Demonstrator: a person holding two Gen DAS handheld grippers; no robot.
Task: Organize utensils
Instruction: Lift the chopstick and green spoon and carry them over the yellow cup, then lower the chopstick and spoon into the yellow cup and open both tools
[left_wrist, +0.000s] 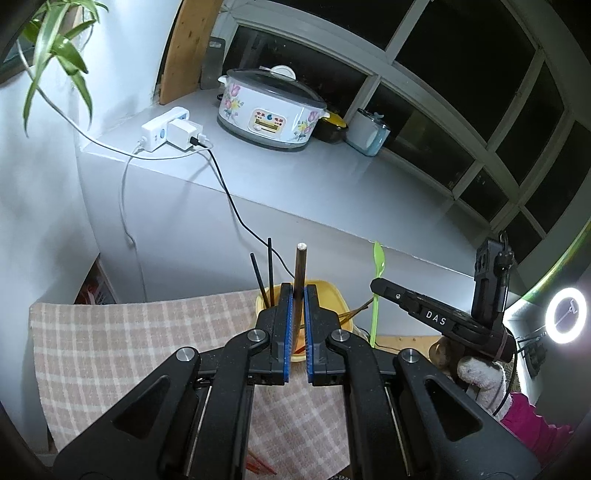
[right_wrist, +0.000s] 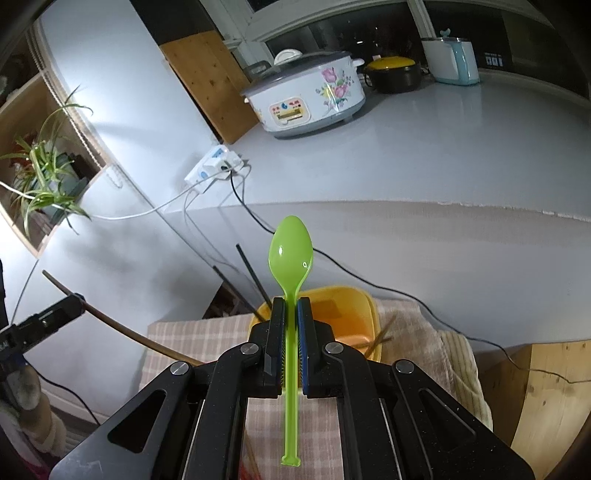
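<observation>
My left gripper (left_wrist: 298, 291) is shut on a brown wooden chopstick (left_wrist: 300, 266) that stands upright between its blue pads. Just behind it sits a yellow container (left_wrist: 327, 291) with two black chopsticks (left_wrist: 263, 277) leaning in it. My right gripper (right_wrist: 291, 304) is shut on the handle of a green plastic spoon (right_wrist: 291, 251), bowl pointing up, over the yellow container (right_wrist: 354, 314). In the left wrist view the right gripper (left_wrist: 384, 286) and green spoon (left_wrist: 377, 266) hover to the right of the container. In the right wrist view the left gripper (right_wrist: 64, 312) holds the brown chopstick (right_wrist: 122, 328).
A checked cloth (left_wrist: 129, 350) covers the low table under the container. Red chopsticks (left_wrist: 260, 466) lie near its front edge. Behind, a grey counter carries a flowered cooker (left_wrist: 269, 110) and a power strip (left_wrist: 166, 129) with trailing cables. A wooden stool (right_wrist: 546, 387) stands at the right.
</observation>
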